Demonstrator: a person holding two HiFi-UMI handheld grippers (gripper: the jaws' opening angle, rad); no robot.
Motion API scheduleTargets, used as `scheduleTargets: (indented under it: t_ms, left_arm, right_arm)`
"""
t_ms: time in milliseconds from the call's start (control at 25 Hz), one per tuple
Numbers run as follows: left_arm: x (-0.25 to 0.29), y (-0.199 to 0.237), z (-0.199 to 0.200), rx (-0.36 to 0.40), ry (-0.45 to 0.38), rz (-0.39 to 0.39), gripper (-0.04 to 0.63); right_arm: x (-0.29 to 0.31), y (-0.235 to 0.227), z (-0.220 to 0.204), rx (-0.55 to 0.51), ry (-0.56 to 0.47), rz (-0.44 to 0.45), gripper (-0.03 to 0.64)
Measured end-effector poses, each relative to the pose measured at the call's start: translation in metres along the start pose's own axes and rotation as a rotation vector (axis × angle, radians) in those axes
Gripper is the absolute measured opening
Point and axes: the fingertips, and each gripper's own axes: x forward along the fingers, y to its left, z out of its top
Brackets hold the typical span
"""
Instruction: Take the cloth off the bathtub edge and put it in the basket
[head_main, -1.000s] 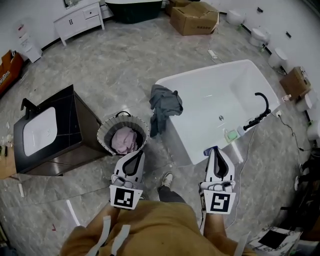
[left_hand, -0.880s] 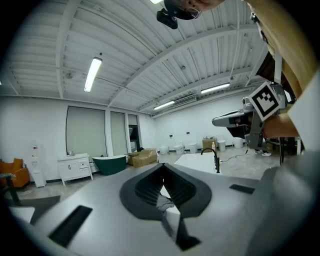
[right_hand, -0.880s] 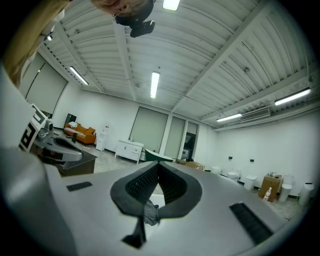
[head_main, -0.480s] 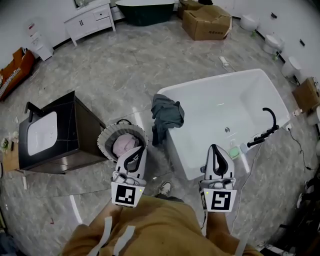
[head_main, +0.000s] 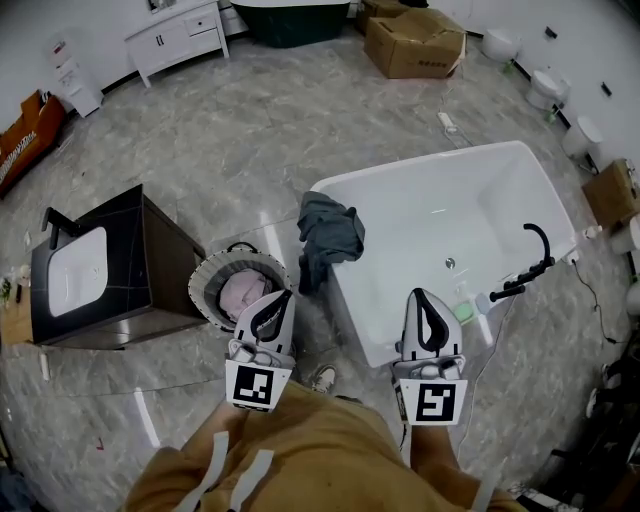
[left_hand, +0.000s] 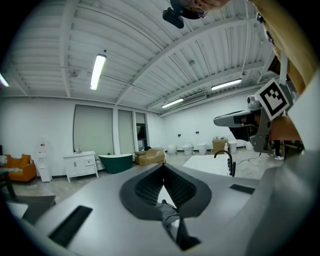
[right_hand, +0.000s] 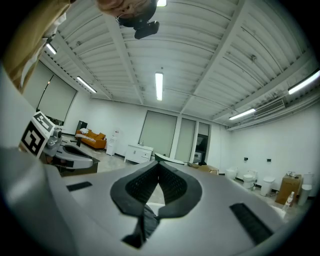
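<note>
On the marble floor (head_main: 300, 110), the cloth (head_main: 330, 232) drapes the bathtub (head_main: 415, 165) edge; left gripper (head_main: 282, 295) and right gripper (head_main: 420, 296) fingers closed, empty.

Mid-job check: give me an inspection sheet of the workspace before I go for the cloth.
Surface: glossy grey marble floor.
Job's things: grey cloth draped over the corner edge of the white bathtub; basket on the floor beside it, pink fabric inside.
Clutter: green item on the tub ledge near the black faucet; cardboard box far off.
Grippers: left tongs and right tongs both shut, empty, short of the cloth.
Cables: thin cable on the floor right of the tub.
Surroundings: black vanity left of the basket, white cabinet, toilets along the wall.
</note>
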Motion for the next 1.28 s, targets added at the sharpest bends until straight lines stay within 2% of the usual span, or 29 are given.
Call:
scheduleTargets:
  t_ms: [320, 640, 800, 920, 1120, 1280]
  left_arm:
    - [0.036, 0.027, 0.002, 0.007, -0.025, -0.081, 0.006]
    - [0.086, 0.040, -0.025, 0.007, 0.011, -0.128, 0.006]
    - [0.111, 0.040, -0.054, -0.024, 0.045, -0.165, 0.006]
    - [0.131, 0.042, -0.086, -0.058, 0.102, -0.169, 0.008]
    - [0.169, 0.045, -0.136, 0.024, 0.136, -0.177, 0.008]
    - [0.194, 0.050, -0.177, 0.030, 0.184, -0.182, 0.008]
  right_arm:
    - [0.034, 0.002, 0.014, -0.039, 0.022, -0.065, 0.005]
    - [0.071, 0.009, -0.006, -0.051, 0.046, -0.081, 0.005]
    - [0.091, 0.020, -0.027, -0.053, 0.076, -0.070, 0.005]
    - [0.104, 0.030, -0.052, -0.050, 0.125, -0.052, 0.005]
    - [0.124, 0.039, -0.094, -0.049, 0.166, -0.050, 0.006]
    - [0.145, 0.043, -0.134, -0.048, 0.200, -0.045, 0.006]
